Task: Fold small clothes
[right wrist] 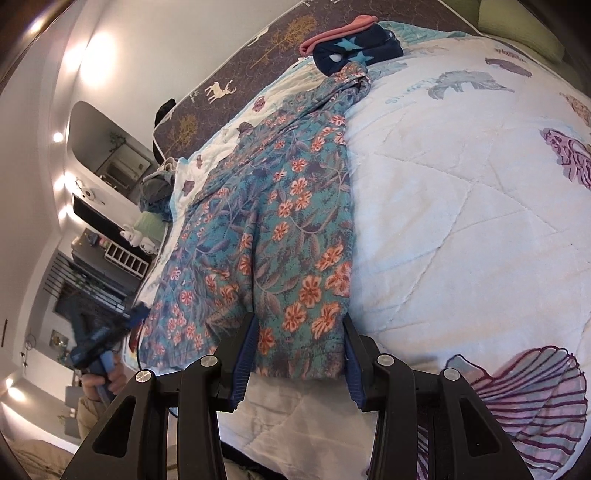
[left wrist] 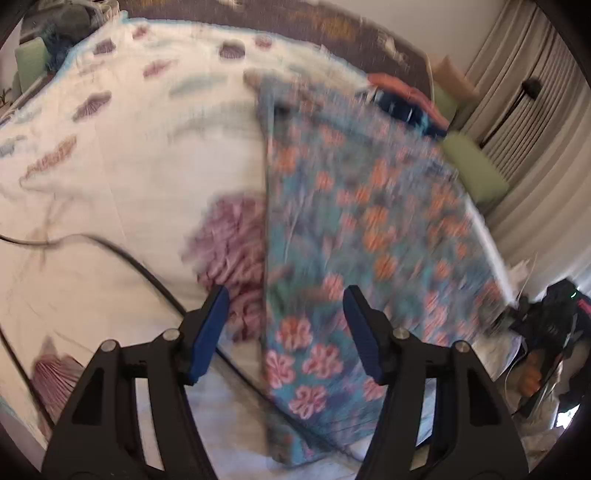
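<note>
Floral garment (right wrist: pixel 280 236) — no legible writing

A bed, spread with a white quilt (right wrist: pixel 461 221) printed with purple shells — that carries it all. The teal floral garment (right wrist: pixel 280 236) lies flat and long on the quilt. Beyond the garment's far end, touching it, sits a navy star-print piece (right wrist: pixel 354 50), with a pink piece (right wrist: pixel 332 33) just behind that.
</note>
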The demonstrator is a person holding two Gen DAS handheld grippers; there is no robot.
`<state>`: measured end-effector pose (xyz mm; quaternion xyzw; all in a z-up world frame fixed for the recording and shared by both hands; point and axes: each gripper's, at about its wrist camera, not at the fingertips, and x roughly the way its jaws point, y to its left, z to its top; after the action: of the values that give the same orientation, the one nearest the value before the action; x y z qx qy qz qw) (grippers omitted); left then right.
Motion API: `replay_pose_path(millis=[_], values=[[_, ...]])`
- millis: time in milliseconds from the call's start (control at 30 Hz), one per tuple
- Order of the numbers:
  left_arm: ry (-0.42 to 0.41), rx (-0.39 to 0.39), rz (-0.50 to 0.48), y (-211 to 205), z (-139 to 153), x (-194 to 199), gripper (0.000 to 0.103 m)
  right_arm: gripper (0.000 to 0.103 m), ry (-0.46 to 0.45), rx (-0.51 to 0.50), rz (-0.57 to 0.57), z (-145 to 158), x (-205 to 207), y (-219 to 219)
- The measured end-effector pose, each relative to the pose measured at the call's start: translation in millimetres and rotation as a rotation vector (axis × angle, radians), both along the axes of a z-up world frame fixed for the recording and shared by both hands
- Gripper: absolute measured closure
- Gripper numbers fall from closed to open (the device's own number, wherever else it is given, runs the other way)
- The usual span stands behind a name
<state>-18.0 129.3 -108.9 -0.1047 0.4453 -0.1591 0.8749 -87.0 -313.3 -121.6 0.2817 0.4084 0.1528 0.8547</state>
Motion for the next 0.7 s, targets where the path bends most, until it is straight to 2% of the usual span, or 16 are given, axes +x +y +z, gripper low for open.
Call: replay_pose_path(millis=[33, 67, 133, 167, 200, 233, 300, 400, 500, 600, 667, 700], values=[[-0.03, 0.017, -0.023, -2.2, 1.5, -5.6, 0.042, 0.063, 0.0, 0.0, -0.001, -0.6, 0.5, 0.3], [-0.024, 0.008, -0.07, -4.5, 2.3, -10.4, 0.046, 0.068, 0.002, 0.006, -0.001, -1.5, 1.3, -0.1], [-0.012, -0.042, -0.14, -7.3, 5.9, -22.2, 0.069, 0.098, 0.017, 0.043, 0.018, -5.0, 4.2, -0.6], [-0.009, -0.047, -0.15, -8.2, 6.5, -25.3, 0.074, 0.098, 0.029, 0.069, 0.028, -7.6, 6.4, -0.4], [-0.006, -0.034, -0.144, -9.3, 6.4, -29.7, 0.093, 0.098, 0.027, 0.079, 0.021, -8.4, 6.0, -0.2], [-0.006, -0.022, -0.123, -7.6, 6.7, -32.3, 0.098, 0.099, 0.019, 0.078, 0.006, -6.9, 5.4, 0.1], [-0.032, -0.066, -0.067, 6.3, 15.7, -37.3, 0.098, 0.099, -0.012, 0.063, -0.047, 4.1, -1.2, -4.9], [-0.053, -0.158, -0.039, 26.4, 28.9, -43.6, 0.098, 0.1, -0.093, 0.093, -0.148, 30.0, -25.4, -33.9], [-0.063, -0.137, -0.052, 31.7, 32.1, -49.8, 0.099, 0.099, -0.123, 0.054, -0.194, 46.6, -49.1, -58.1], [-0.04, -0.128, -0.039, 31.5, 23.0, -47.3, 0.099, 0.099, -0.078, 0.015, -0.218, 37.3, -57.0, -66.0], [-0.021, -0.137, -0.031, 31.0, 15.5, -45.3, 0.098, 0.096, -0.014, 0.003, -0.236, 20.0, -54.6, -65.6], [-0.01, -0.142, -0.032, 29.9, 13.3, -46.1, 0.093, 0.095, 0.006, 0.001, -0.25, 14.9, -52.4, -66.7]])
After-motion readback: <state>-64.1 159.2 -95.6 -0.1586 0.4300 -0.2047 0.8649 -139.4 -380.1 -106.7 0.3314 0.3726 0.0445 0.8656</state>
